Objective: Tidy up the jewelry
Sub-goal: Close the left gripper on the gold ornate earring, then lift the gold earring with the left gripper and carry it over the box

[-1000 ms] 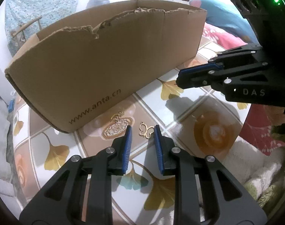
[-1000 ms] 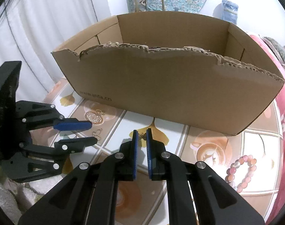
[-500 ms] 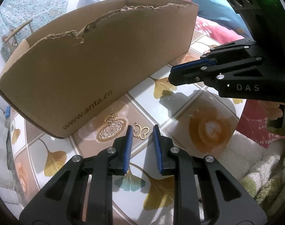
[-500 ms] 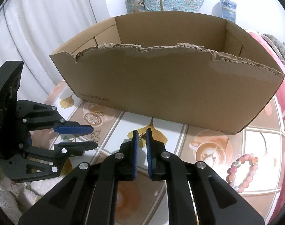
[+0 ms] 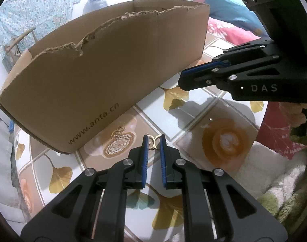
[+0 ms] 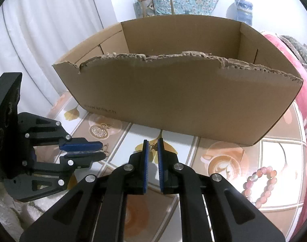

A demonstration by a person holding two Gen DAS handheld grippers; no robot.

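Tongs closing on small gold pieces beside the cardboard box [image 5: 105,64].

Left tongs [image 5: 152,141], just narrowing, nearly pinched on a gold earring [image 5: 153,140] lying on the table [image 5: 193,121] just near of the box's left end; contact not certain. Right tongs [image 6: 152,146] clamped on a tiny gold butterfly charm [image 6: 153,146], hovering near the box front. Second gold piece [image 5: 119,131] just left of the earring; pink bead bracelet [image 6: 260,183] far right. Pick-up step; next likely calls for a firm pinch, lift over the torn rim, release inside.
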